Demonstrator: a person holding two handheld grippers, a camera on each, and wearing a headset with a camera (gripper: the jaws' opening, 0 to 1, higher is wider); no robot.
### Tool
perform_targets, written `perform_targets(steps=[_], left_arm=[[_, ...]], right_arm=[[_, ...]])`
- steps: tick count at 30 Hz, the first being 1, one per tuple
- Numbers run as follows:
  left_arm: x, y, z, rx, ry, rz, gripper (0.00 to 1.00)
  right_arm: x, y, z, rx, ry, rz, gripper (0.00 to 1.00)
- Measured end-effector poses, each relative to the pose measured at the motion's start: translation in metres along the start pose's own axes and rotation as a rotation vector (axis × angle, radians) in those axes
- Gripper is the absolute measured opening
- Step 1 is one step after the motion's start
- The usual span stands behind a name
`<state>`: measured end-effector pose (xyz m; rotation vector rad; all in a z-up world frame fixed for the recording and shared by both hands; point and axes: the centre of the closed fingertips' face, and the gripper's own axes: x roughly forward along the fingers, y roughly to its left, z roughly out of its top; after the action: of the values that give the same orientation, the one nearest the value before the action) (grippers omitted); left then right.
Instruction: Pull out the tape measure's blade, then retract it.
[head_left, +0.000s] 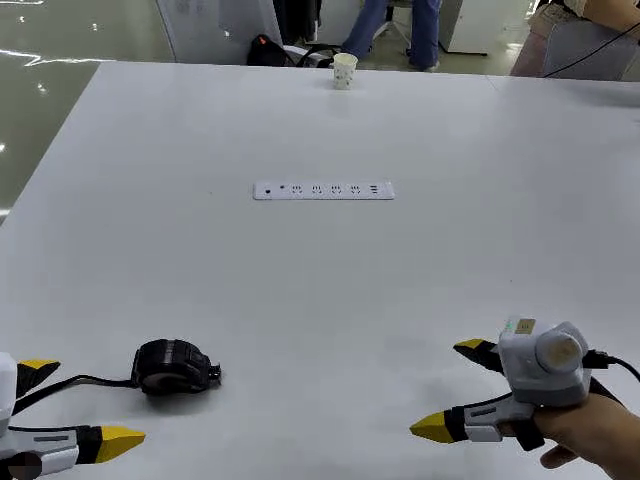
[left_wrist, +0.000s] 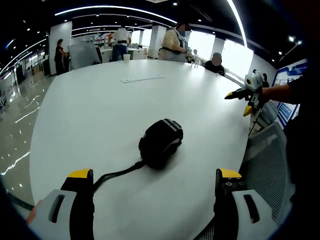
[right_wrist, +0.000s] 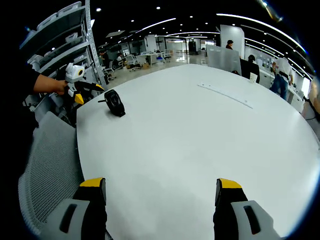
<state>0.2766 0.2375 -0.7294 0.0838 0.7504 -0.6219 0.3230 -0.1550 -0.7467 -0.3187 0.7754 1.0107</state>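
Front-left on table (head_left: 320, 290): tape measure (head_left: 172, 366) long axis left-right, strap toward left gripper (head_left: 80, 402); it and right gripper (head_left: 450, 388) both gape, empty.

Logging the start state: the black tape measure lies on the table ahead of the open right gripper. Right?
No: the black tape measure lies on the table ahead of the open left gripper; the left gripper view shows it.

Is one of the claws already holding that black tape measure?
No, the tape measure lies free on the white table, ahead of the left claw, whose jaws stand open.
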Motion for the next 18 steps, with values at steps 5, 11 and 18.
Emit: perform_targets(steps=[5, 11, 18], left_arm=[[-0.007, 0.002, -0.001, -0.001, 0.003, 0.005, 0.99], [-0.011, 0.0, -0.007, 0.009, 0.017, 0.005, 0.99], [-0.017, 0.006, -0.013, 0.008, 0.024, 0.025, 0.99]], right_arm=[[-0.015, -0.007, -0.005, 0.018, -0.014, -0.01, 0.97], [-0.031, -0.014, -0.012, 0.037, -0.031, -0.029, 0.99], [-0.042, -0.018, -0.029, 0.05, -0.009, -0.037, 0.99]])
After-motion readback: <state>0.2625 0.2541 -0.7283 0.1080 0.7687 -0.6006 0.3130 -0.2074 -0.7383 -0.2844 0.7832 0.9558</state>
